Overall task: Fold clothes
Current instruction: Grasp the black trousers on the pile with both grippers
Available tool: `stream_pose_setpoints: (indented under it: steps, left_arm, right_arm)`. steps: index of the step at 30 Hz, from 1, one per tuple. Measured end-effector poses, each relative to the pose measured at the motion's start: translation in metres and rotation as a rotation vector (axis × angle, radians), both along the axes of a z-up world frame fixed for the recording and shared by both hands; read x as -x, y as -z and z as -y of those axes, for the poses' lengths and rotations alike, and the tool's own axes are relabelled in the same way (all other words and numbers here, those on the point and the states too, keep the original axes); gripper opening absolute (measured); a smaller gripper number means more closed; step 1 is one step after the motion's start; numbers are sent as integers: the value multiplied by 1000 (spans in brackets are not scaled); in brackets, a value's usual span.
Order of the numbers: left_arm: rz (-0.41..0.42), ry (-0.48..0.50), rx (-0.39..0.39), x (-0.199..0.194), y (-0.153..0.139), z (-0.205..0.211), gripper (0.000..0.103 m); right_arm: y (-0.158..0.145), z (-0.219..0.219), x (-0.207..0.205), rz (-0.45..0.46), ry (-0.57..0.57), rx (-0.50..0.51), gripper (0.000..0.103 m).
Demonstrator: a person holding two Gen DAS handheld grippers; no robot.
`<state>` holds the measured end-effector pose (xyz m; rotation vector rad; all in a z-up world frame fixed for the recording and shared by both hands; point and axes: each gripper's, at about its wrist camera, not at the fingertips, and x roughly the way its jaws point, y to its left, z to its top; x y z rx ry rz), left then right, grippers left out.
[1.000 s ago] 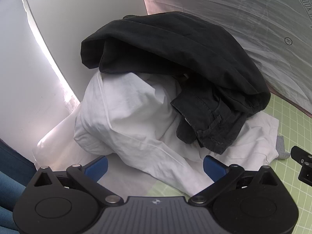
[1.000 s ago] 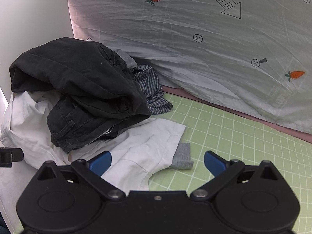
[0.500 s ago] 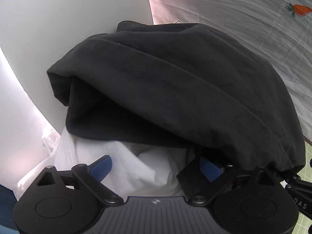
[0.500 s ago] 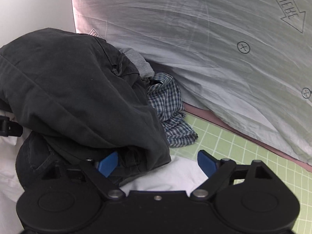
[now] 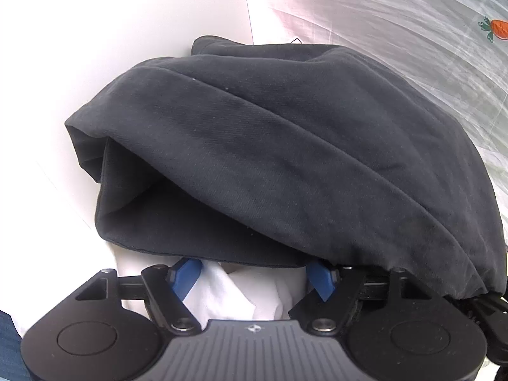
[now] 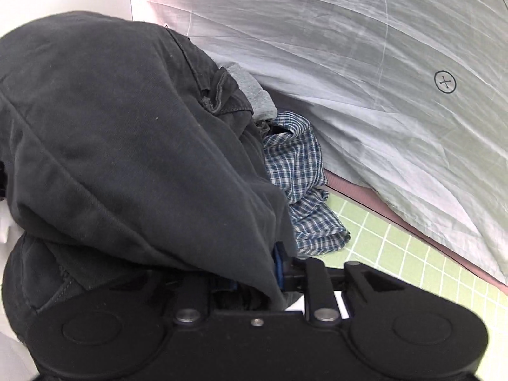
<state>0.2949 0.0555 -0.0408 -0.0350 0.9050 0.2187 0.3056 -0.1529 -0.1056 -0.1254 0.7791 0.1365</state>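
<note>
Black trousers [image 5: 285,158] fill both views; right gripper [image 6: 254,273] closing on their edge, left gripper [image 5: 254,274] closing around white cloth [image 5: 241,295], pads apart

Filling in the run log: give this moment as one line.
step: grabbing dark trousers | left gripper: closing under trousers, over white shirt | right gripper: closing on trousers' edge

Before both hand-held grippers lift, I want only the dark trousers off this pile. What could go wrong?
1. The left hand-held gripper is closing with white cloth between its fingers, so it may lift that too.
2. The right hand-held gripper pinches only an edge of the dark trousers; it could slip.
3. The checked shirt, tucked against them, may drag.
</note>
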Motion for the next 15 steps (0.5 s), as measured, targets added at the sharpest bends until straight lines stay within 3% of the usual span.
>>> stream_pose_setpoints:
  steps: [6,11,15]
  left_arm:
    - [28,8,-3,13,-8,3,59]
    - [29,28,63,28,-14,8,58]
    - [32,59,86,41,-15,24,58]
  right_arm:
    - [-26,26,26,59,92,-88,12]
    - [-51,45,61,148,148,-75,10]
    - [-62,64,90,168,188,-87,10]
